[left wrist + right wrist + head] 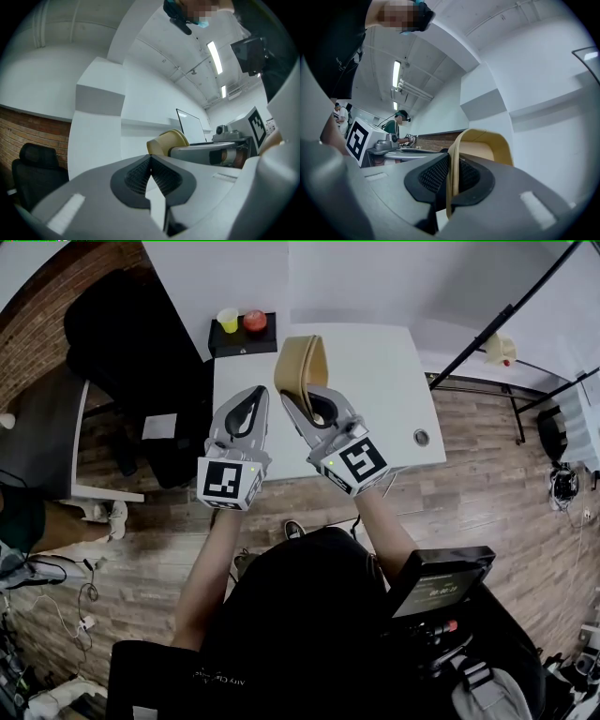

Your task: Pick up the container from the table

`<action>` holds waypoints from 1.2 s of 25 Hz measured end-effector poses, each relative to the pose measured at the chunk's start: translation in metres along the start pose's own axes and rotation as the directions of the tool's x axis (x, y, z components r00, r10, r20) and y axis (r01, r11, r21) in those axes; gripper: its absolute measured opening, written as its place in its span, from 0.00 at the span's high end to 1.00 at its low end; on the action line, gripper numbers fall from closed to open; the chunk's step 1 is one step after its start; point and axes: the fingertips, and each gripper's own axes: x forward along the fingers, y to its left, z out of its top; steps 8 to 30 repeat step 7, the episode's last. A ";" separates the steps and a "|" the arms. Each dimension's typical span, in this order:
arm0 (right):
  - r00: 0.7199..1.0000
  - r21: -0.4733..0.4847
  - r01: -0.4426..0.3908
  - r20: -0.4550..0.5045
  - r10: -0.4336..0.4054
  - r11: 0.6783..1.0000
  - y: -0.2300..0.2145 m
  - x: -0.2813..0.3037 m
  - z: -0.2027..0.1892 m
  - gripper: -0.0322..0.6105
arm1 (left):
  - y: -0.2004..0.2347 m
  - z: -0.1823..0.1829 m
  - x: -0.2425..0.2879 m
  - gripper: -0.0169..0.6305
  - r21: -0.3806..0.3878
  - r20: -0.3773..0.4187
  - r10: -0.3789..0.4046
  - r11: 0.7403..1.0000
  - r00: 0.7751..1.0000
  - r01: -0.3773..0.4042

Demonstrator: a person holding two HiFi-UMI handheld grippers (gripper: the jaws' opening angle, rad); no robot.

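Right gripper [451, 164] on tan, thin-walled container [485, 143]

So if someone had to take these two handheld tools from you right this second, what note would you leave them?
Left tongs: shut, nothing in them, held up beside the right.
Right tongs: shut on the thin wall of the tan container.
Container: in the air, off the white table, hanging from that one pinch on its wall.
Done: the pickup, by the look of it.
Left: probably only to hold the grip firm; the pinch is on a thin edge, so the container might slip.
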 end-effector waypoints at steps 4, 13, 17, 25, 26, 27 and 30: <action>1.000 0.002 -0.002 0.000 0.002 1.000 -0.001 0.002 -0.002 0.88 | 0.002 -0.003 0.001 0.98 -0.001 -0.003 0.001 1.000 1.000 -0.001; 1.000 0.003 -0.004 -0.002 0.004 1.000 -0.002 0.003 -0.003 0.88 | 0.002 -0.004 0.003 0.98 -0.004 -0.004 0.001 1.000 1.000 -0.001; 1.000 0.003 -0.004 -0.002 0.004 1.000 -0.002 0.003 -0.003 0.88 | 0.002 -0.004 0.003 0.98 -0.004 -0.004 0.001 1.000 1.000 -0.001; 1.000 0.003 -0.004 -0.002 0.004 1.000 -0.002 0.003 -0.003 0.88 | 0.002 -0.004 0.003 0.98 -0.004 -0.004 0.001 1.000 1.000 -0.001; 1.000 0.003 -0.004 -0.002 0.004 1.000 -0.002 0.003 -0.003 0.88 | 0.002 -0.004 0.003 0.98 -0.004 -0.004 0.001 1.000 1.000 -0.001; 1.000 0.003 -0.004 -0.002 0.004 1.000 -0.002 0.003 -0.003 0.88 | 0.002 -0.004 0.003 0.98 -0.004 -0.004 0.001 1.000 1.000 -0.001; 1.000 0.003 -0.004 -0.002 0.004 1.000 -0.002 0.003 -0.003 0.88 | 0.002 -0.004 0.003 0.98 -0.004 -0.004 0.001 1.000 1.000 -0.001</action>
